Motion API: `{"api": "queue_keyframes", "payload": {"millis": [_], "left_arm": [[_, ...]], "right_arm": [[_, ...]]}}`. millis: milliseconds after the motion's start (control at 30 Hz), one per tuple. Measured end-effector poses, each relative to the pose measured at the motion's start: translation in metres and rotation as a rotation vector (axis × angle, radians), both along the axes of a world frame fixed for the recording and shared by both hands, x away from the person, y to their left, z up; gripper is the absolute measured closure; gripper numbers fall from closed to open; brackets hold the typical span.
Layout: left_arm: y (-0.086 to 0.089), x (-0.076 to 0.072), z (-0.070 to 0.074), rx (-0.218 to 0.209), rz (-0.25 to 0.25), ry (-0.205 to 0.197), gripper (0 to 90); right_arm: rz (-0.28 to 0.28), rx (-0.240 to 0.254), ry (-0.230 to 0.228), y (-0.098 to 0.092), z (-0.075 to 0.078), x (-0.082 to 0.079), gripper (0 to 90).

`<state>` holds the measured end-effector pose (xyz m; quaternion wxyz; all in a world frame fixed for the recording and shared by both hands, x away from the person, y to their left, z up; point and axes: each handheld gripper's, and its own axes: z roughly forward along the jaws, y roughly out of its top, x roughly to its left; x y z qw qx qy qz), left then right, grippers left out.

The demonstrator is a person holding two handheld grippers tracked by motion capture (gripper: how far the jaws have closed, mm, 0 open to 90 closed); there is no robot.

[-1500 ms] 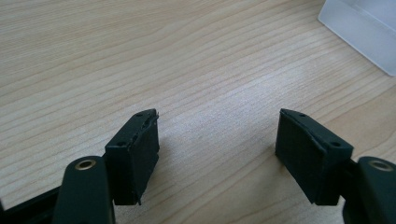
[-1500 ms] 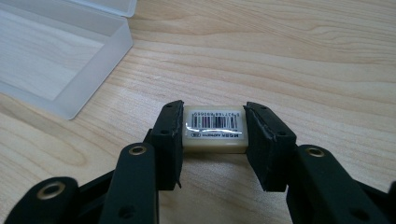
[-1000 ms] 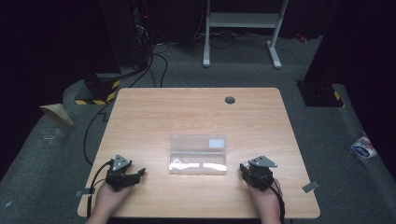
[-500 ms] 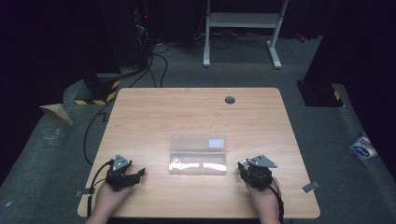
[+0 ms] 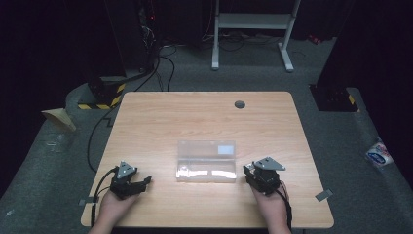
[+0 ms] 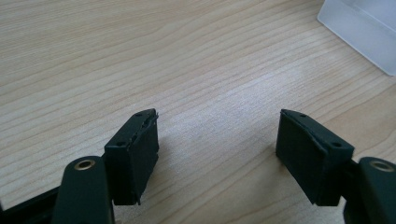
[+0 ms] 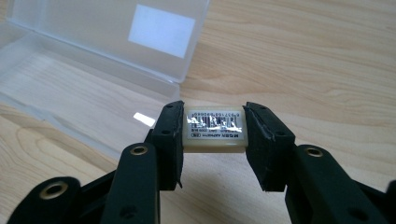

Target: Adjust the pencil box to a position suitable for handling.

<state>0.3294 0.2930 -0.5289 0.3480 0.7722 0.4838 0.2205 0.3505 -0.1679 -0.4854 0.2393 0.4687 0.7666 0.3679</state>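
Small white eraser (image 7: 215,131), barcode label up, clamped across its short ends in right gripper (image 7: 214,140), near desk's (image 5: 204,117) front edge beside open clear case (image 5: 206,161). Likely light, slightly rubbery, wrapper slick: grip squarely. Left gripper (image 6: 217,140) open, empty.

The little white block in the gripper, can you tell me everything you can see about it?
The little white block is a small cream-white rectangle, maybe an eraser, wrapped in shiny film with a barcode and tiny print too small to read. The right gripper holds it by its two short ends, level, above the wooden table. Only the black pads touch it. Just behind it lies the open clear plastic box.
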Motion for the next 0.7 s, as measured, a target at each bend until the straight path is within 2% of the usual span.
{"api": "queue_keyframes", "payload": {"millis": [600,700], "left_arm": [[0.000,0.000,0.000,0.000,-0.001,0.001,29.6],[0.000,0.000,0.000,0.000,-0.002,0.001,29.6]], "right_arm": [[0.060,0.011,-0.016,0.029,0.011,0.007,58.6],[0.084,0.007,-0.019,0.041,0.012,0.009,58.6]]}}
